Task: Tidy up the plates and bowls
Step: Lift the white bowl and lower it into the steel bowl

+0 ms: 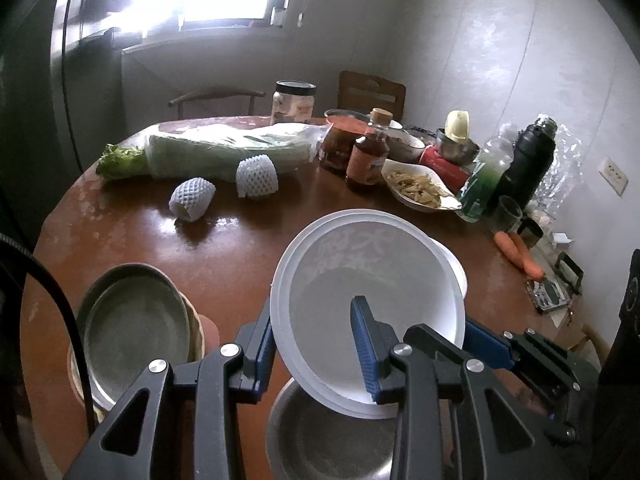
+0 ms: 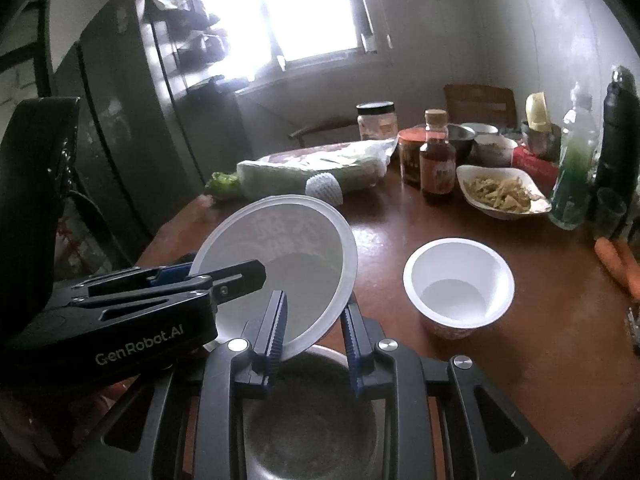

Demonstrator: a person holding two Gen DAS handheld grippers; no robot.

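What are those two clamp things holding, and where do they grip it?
Both hold one white plastic bowl by its rim: the left gripper and the right gripper each pinch the near edge, bowl tilted above a metal bowl.

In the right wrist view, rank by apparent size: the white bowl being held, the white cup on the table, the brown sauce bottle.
1. White bowl, though nearness to the camera inflates it.
2. White cup.
3. Brown sauce bottle, farther back, so unsure.

white bowl (image 1: 372,304), brown table (image 1: 240,248), orange carrots (image 1: 520,254)
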